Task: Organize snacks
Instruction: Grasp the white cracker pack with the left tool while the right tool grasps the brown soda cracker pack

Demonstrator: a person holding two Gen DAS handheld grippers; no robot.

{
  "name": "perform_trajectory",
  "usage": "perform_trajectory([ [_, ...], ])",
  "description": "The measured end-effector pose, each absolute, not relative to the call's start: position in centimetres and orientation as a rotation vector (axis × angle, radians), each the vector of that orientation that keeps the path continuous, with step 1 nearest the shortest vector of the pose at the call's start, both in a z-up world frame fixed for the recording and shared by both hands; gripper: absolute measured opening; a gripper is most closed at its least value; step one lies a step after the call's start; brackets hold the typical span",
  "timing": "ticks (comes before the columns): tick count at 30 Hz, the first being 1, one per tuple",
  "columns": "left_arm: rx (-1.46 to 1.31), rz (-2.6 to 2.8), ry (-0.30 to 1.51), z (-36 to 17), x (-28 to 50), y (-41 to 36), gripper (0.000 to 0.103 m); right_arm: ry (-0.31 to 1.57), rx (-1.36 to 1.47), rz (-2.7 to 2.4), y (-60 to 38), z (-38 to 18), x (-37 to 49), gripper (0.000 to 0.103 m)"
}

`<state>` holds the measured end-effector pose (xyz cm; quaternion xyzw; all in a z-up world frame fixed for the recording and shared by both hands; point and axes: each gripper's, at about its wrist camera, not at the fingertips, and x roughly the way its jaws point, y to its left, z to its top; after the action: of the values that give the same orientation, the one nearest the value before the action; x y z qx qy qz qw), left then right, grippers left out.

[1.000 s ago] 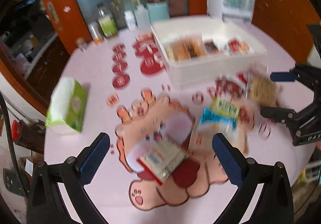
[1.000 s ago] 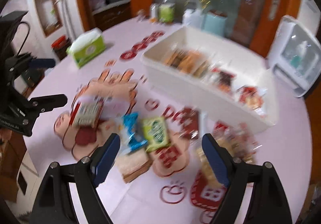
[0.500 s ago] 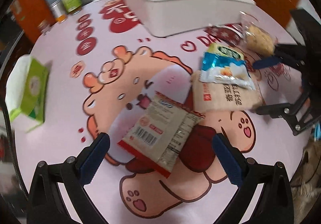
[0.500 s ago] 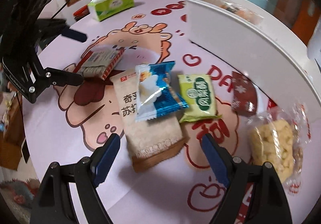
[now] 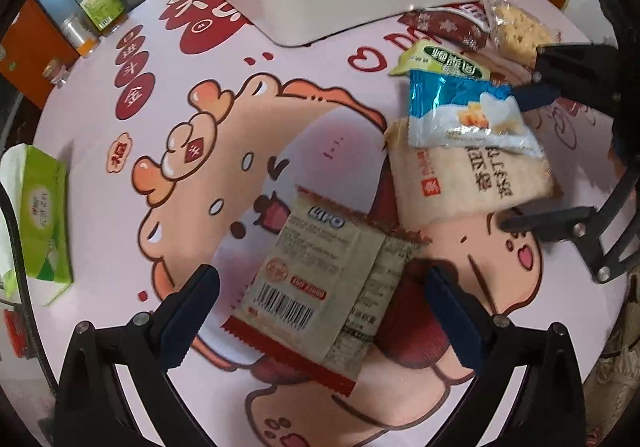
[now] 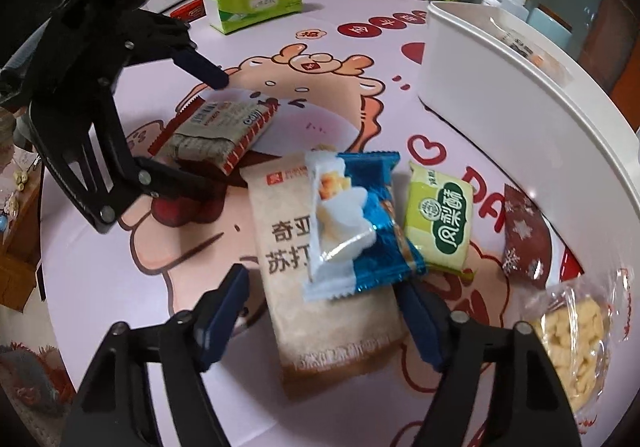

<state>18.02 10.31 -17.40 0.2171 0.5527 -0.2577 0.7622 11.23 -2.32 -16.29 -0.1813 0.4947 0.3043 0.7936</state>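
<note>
Right gripper, tilted steeply down over the table, jaws part-way in and just been closing, with the near end of the beige cracker pack between them; whether the pads already press on it cannot be told, though the far pad looks to touch its edge. A blue wrapper lies across the far half of that pack, ahead of the fingertips; beyond it to the right, a green packet, then a dark red sachet, with a clear bag of puffs right of the gripper. The white bin, already holding some snacks, stands further ahead.

Left gripper, jaws wide and holding nothing, straddles the grey wafer pack, which lies flat between the pads, apart from both. Further off to its left sits a tissue box; bottles stand at the table's far edge.

Step in hand, as judged: the approach-and-grasp of two snacks at once, one per gripper, for transfer to the bin. Next move likely calls for both jaws to close squarely on the pack sides, then a level lift; the blue wrapper resting loose on the cracker pack may slide off
</note>
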Motion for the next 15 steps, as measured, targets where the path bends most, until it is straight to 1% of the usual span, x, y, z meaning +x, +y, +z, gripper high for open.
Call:
perform_trajectory([
  [1,0.466,-0.565,1.206,-17.5,18.1,10.3,0.101,1.066,-0.389,0.652,-2.3,-16.2,11.2,0.065],
  [2,0.457,-0.573,1.210,-17.5,18.1,10.3,0.097,1.064,-0.387,0.649,-2.3,-16.1,11.2,0.062],
  [3,0.443,-0.581,1.210,-17.4,18.1,10.4,0.092,1.067,-0.386,0.648,-2.2,-16.2,11.2,0.062],
  [5,0.408,-0.584,1.202,-16.9,17.9,10.5,0.063,1.069,-0.379,0.641,-2.4,-16.2,11.1,0.060],
  [7,0.419,-0.557,1.192,-16.6,17.6,10.2,0.057,1.071,-0.370,0.632,-2.6,-16.2,10.9,0.058],
  [8,0.423,-0.541,1.184,-16.5,17.2,10.1,0.052,1.073,-0.364,0.629,-2.7,-16.1,10.7,0.058],
  [9,0.426,-0.528,1.177,-16.4,16.8,9.9,0.049,1.077,-0.355,0.626,-2.9,-16.1,10.5,0.058],
  [15,0.431,-0.428,1.160,-16.1,14.3,8.8,0.049,1.104,-0.254,0.640,-4.5,-15.6,8.7,0.058],
])
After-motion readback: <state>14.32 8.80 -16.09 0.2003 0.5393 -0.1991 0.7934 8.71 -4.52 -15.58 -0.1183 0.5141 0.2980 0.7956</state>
